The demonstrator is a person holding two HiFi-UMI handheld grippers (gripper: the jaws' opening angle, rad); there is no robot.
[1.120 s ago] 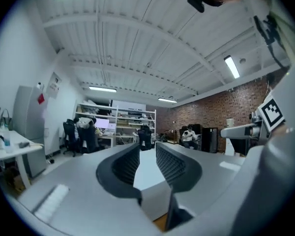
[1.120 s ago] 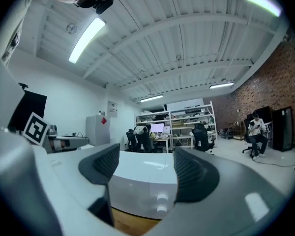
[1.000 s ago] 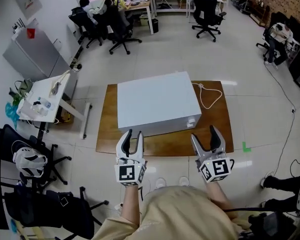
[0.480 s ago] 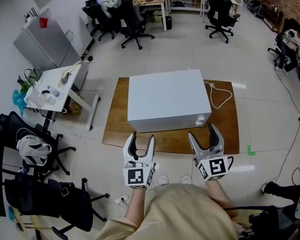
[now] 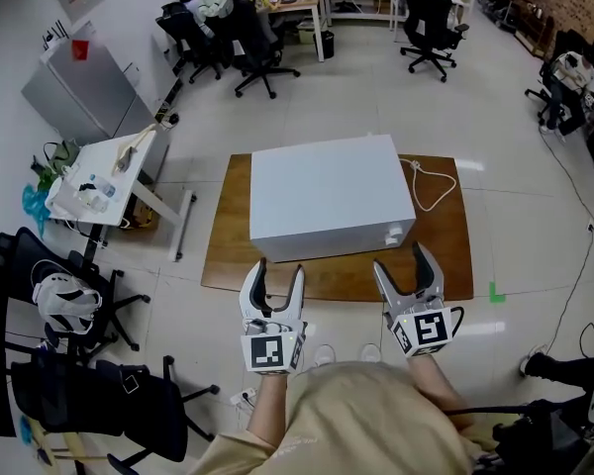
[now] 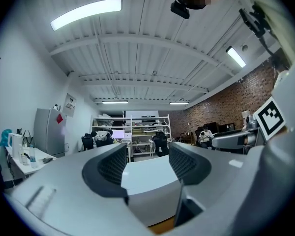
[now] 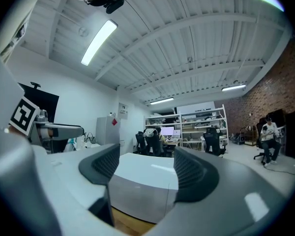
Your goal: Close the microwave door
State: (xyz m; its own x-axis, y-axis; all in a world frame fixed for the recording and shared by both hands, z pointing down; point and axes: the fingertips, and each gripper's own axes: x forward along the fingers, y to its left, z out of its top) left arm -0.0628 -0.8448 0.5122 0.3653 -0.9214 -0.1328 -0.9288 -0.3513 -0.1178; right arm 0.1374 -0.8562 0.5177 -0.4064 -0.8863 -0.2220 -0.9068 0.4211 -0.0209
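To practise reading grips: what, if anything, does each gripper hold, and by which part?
Nothing is held. The left gripper, just opened, and the right gripper both stand open and empty, short of the microwave.

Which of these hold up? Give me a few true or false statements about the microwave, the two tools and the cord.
1. The left tool has nothing between its jaws. True; the jaws stand apart and have just been opening.
2. The right tool is clamped on the microwave. False: its jaws stand apart and empty, short of the microwave's front.
3. A white cord lies on the wooden board beside the microwave. True.
4. The microwave's door hangs wide open. False: no door swings out, and the front looks flush.
5. The microwave stands on a green mat. False: it stands on the wooden board.
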